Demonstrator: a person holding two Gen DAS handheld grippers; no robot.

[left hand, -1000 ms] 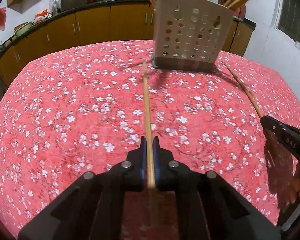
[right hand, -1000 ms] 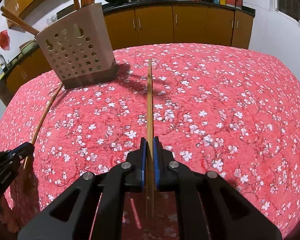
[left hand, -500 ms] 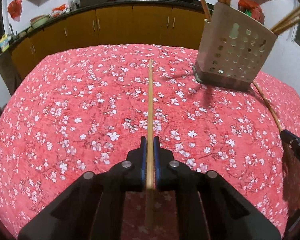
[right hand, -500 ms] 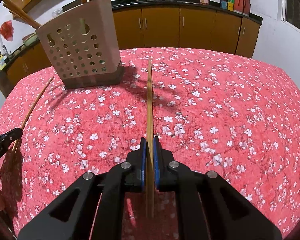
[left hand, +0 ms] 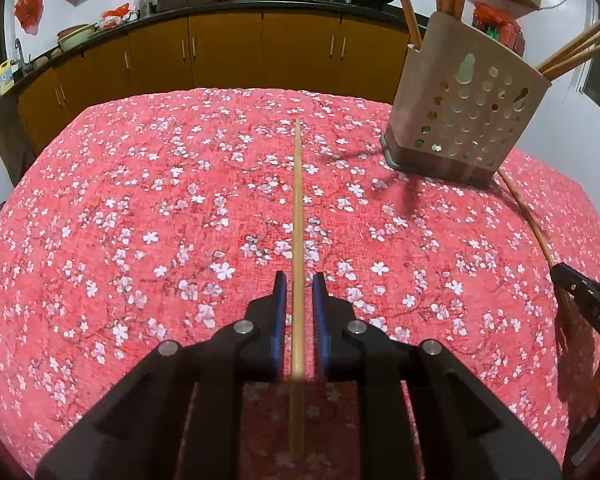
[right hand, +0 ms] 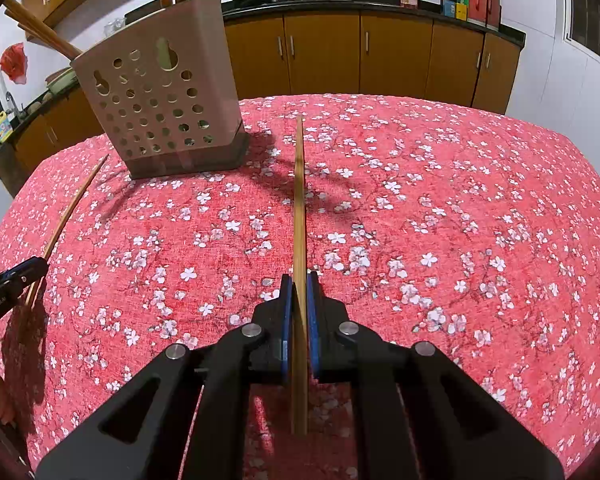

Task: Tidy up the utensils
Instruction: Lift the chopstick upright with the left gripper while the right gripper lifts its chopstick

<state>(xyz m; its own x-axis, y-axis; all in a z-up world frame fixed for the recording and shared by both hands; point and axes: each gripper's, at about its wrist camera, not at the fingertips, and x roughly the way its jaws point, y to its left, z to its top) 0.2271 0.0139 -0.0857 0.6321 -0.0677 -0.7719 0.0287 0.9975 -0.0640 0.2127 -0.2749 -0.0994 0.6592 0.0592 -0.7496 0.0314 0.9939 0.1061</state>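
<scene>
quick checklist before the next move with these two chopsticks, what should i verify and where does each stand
1. Right gripper clamped on its chopstick: ok, pads pressed against the stick.
2. Left gripper clamped on its chopstick: not ok, a gap shows on each side of the stick.
3. Utensil holder standing on the floral tablecloth: ok, base flat.
4. Room in the holder for more: cannot tell, its top opening is not visible, and chopsticks already stick out.
5. Whether either held chopstick is lifted off the cloth: cannot tell from these views.
</scene>
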